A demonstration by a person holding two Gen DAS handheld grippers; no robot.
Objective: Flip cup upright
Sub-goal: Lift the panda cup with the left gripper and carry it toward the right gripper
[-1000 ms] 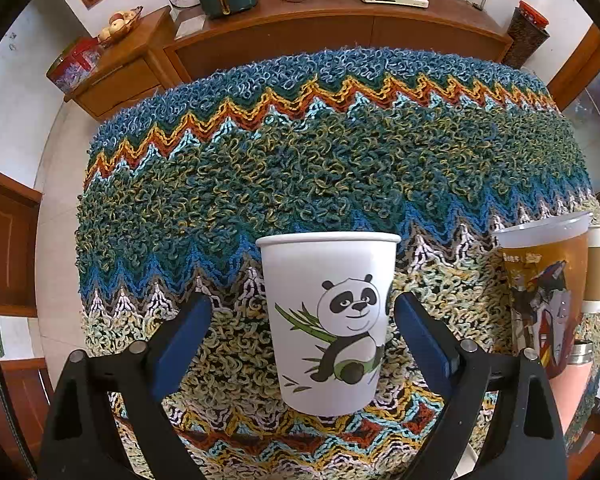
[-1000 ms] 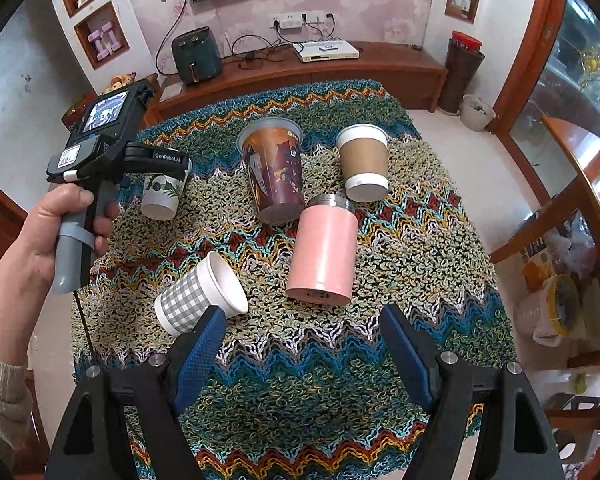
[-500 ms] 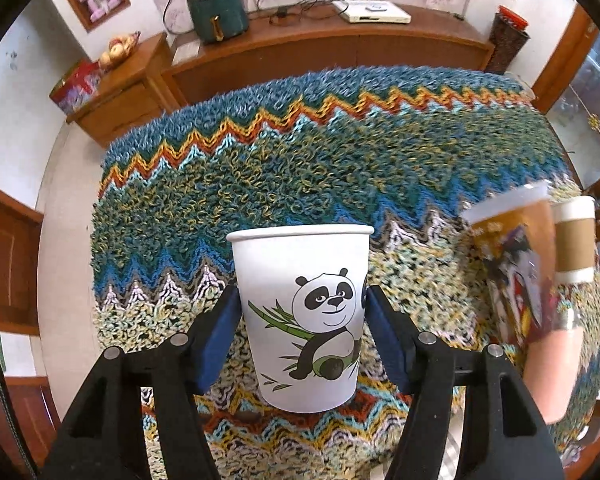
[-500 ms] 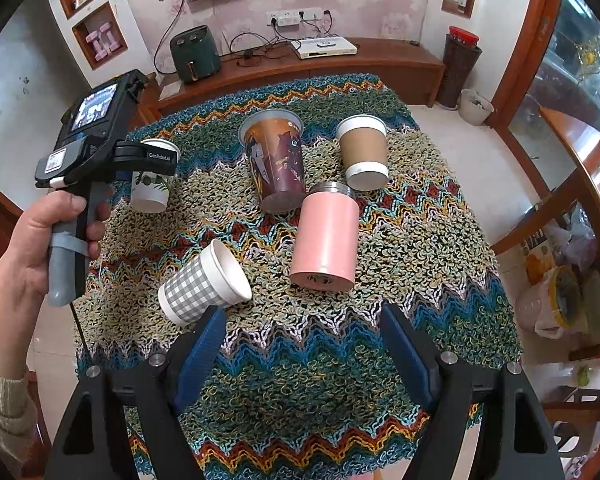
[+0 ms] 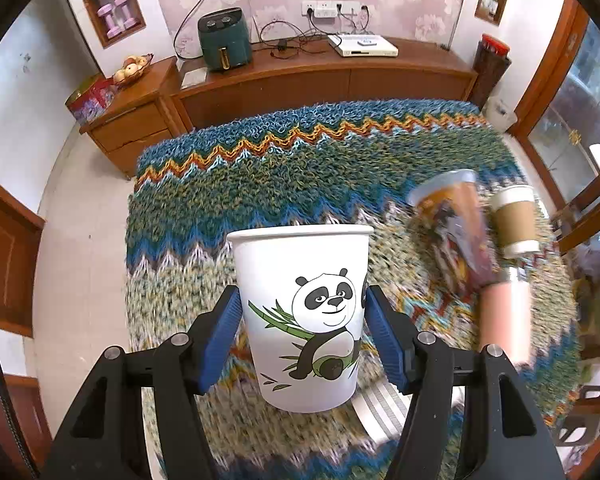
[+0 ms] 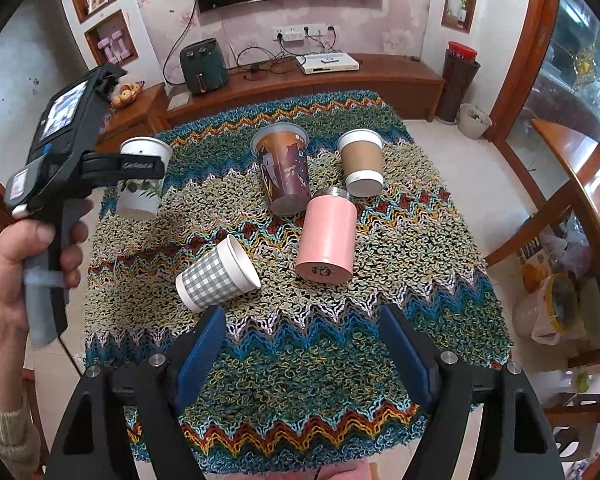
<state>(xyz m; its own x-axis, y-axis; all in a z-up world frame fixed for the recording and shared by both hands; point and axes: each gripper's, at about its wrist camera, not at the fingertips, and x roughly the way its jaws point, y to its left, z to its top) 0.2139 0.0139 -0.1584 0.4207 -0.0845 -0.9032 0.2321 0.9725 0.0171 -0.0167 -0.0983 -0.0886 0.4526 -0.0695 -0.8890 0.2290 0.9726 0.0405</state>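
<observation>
My left gripper [image 5: 302, 320] is shut on a white panda cup [image 5: 304, 312], upright and lifted above the table. The right wrist view shows that cup [image 6: 140, 176] held in the air over the table's left side by the left gripper [image 6: 136, 166]. A grey checked paper cup [image 6: 216, 276] lies on its side on the knitted cloth, mouth facing right. My right gripper [image 6: 300, 344] is open and empty, above the near part of the table, just behind the checked cup.
A tall printed cup [image 6: 284, 172], a brown paper cup [image 6: 360, 162] and a pink metal tumbler [image 6: 328, 236] stand mouth-down mid-table. The zigzag knitted cloth [image 6: 300, 380] covers the table. A wooden sideboard [image 6: 300, 80] runs along the far wall.
My left gripper closed on the panda cup and lifted it off the cloth. The right gripper stayed open and drifted slightly.
</observation>
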